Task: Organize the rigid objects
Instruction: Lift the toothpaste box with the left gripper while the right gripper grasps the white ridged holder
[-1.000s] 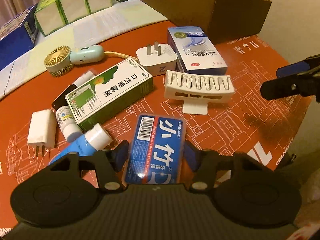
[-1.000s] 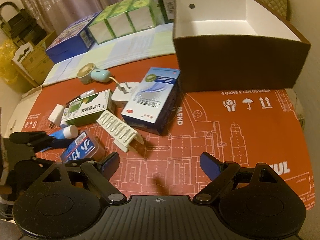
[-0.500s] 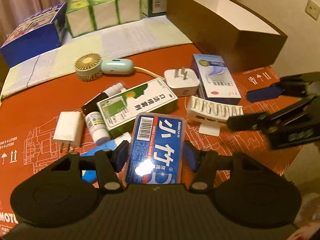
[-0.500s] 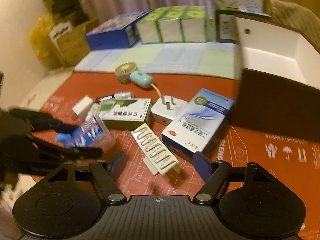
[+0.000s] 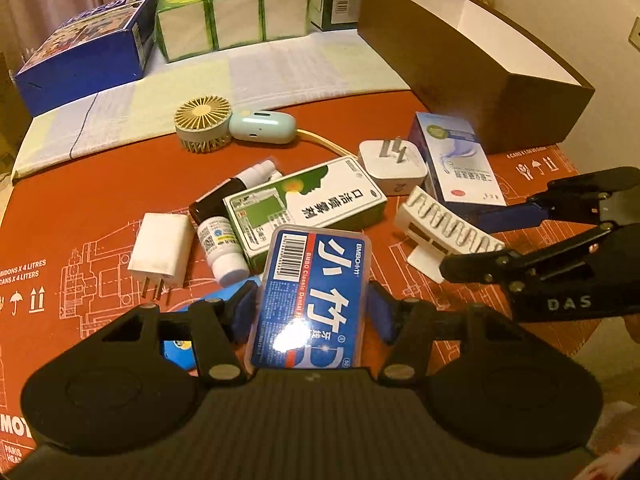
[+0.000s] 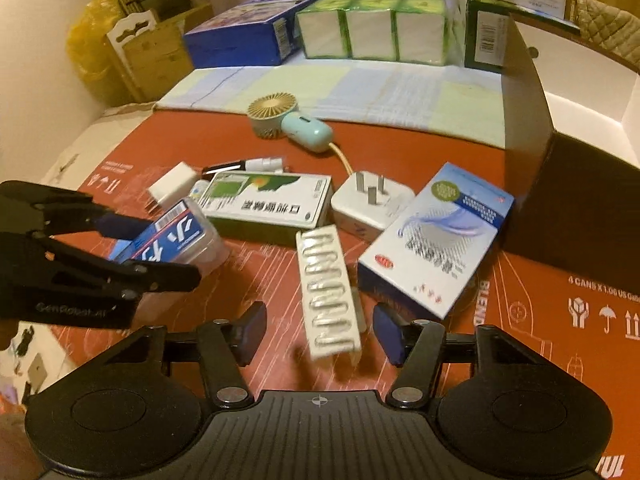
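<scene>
My left gripper (image 5: 312, 312) is shut on a blue dental floss box (image 5: 316, 292), held tilted just above the red mat; it also shows in the right wrist view as the left gripper (image 6: 160, 252) around the floss box (image 6: 172, 240). A white ribbed rack (image 6: 328, 292) lies between the fingers of my right gripper (image 6: 320, 334), whose jaws are closing, with a gap still on each side. In the left wrist view the right gripper (image 5: 486, 240) straddles the rack (image 5: 440, 232). An open brown box (image 5: 500, 76) with a white inside stands at the back right.
On the red mat (image 5: 100, 184) lie a green-white carton (image 5: 308, 204), a white plug adaptor (image 5: 394, 168), a blue-white carton (image 5: 460, 160), a small fan (image 5: 204, 122), a white charger (image 5: 160, 248) and small bottles (image 5: 222, 248). Tissue packs (image 5: 232, 8) and a blue box (image 5: 88, 48) line the back.
My right gripper has come in from the right over the white rack and its jaws have narrowed. The left gripper has risen a little and rolled, still holding the floss box.
</scene>
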Motion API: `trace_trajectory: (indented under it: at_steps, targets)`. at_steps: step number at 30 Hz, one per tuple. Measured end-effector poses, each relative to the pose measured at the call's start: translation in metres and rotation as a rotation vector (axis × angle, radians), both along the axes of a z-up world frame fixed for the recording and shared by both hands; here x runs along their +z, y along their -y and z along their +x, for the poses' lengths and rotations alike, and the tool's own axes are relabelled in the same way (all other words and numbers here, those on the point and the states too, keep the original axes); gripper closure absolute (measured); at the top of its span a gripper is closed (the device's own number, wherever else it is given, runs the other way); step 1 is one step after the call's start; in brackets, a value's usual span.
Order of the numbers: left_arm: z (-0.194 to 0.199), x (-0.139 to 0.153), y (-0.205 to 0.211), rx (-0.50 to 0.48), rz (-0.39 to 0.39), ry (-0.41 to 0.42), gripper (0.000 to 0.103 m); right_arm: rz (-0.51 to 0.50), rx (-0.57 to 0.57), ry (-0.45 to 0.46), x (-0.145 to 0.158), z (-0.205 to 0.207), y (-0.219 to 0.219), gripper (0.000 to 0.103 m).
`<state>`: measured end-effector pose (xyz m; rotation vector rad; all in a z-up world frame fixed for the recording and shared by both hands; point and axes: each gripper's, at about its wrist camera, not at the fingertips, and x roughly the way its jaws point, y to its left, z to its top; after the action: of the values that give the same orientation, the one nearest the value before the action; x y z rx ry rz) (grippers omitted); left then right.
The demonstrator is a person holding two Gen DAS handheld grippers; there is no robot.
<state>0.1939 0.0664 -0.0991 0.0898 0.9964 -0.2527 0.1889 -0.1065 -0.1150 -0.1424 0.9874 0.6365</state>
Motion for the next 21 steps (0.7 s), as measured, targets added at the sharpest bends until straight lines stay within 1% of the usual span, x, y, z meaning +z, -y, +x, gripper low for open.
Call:
trace_trajectory:
  at_steps: [2,7,10,14,17,21]
  targets:
    - [0.003,0.0,-0.001,0.001,-0.001,0.0,0.048,-0.009,0.001,0.007,-0.002,0.003,-0.005,0.057]
    - [0.006,0.001,-0.005,-0.002,-0.002,-0.003,0.048,-0.049,-0.016,0.021,-0.009,0.008,-0.014,0.064]
    - [0.007,0.002,-0.008,-0.006,-0.005,-0.005,0.048,-0.071,-0.007,0.026,-0.012,0.008,-0.018,0.078]
    - [0.007,0.004,-0.012,-0.015,-0.012,-0.005,0.048,-0.076,-0.012,0.027,-0.01,0.002,-0.019,0.078]
    - [0.008,0.009,-0.013,-0.032,-0.014,-0.002,0.048,-0.047,-0.04,0.006,-0.004,-0.002,-0.015,0.078]
    - [0.01,0.018,-0.014,-0.05,-0.02,0.006,0.048,-0.002,-0.095,0.0,0.013,-0.007,-0.006,0.079]
